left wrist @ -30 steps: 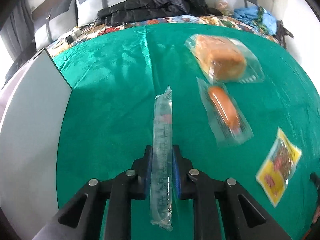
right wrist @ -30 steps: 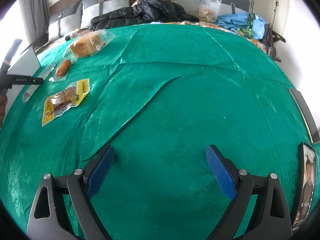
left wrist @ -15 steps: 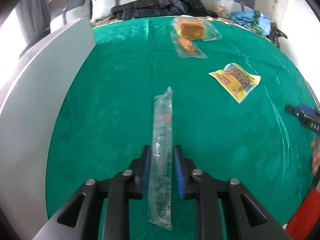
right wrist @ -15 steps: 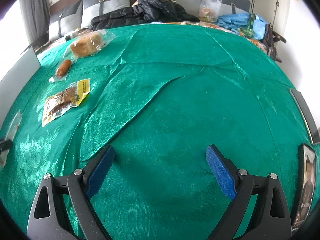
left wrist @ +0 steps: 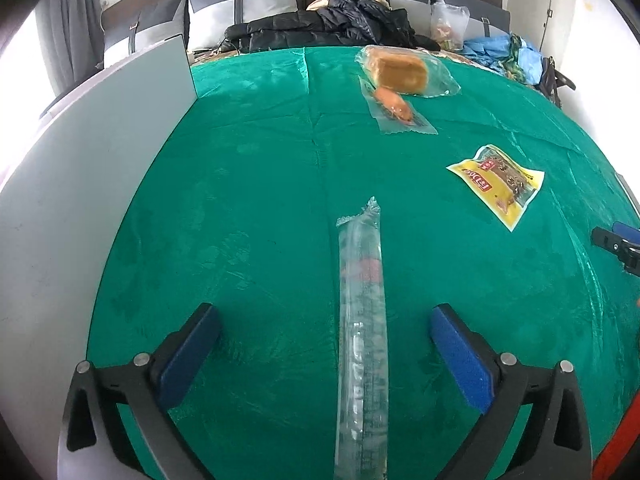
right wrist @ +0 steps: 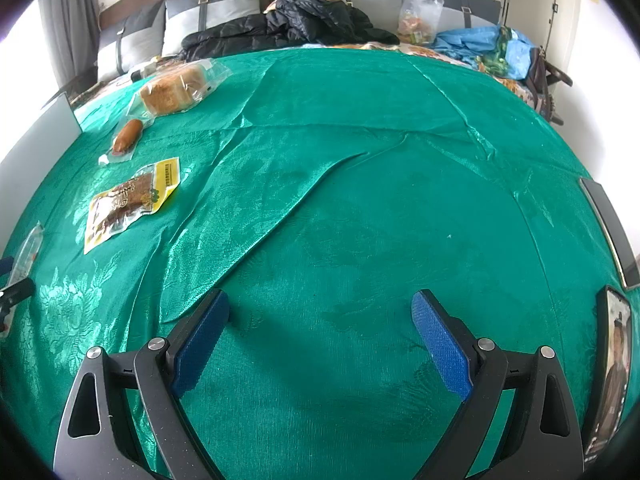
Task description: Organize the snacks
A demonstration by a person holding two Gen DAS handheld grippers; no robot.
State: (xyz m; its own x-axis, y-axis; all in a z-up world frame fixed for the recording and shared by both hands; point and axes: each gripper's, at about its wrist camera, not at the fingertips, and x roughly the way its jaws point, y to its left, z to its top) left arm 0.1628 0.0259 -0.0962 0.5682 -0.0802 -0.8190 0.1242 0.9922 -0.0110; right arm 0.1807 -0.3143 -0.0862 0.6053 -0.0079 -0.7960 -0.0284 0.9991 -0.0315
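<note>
My left claw (left wrist: 326, 338) has just spread wide, both pads clear of the clear stick pack (left wrist: 362, 340) lying on the green cloth (left wrist: 248, 184) between them, while my right claw (right wrist: 320, 326) gapes over bare cloth, well right of that pack.

The right hand-held gripper (right wrist: 320, 340) hangs wide open over bare green cloth (right wrist: 360, 200); yellow packet (right wrist: 128, 204), sausage (right wrist: 127, 136) and bread (right wrist: 174, 92) lie far left.

bed: green cover (right wrist: 360, 200) | headboard (right wrist: 224, 4) grey cushions | walls white
</note>
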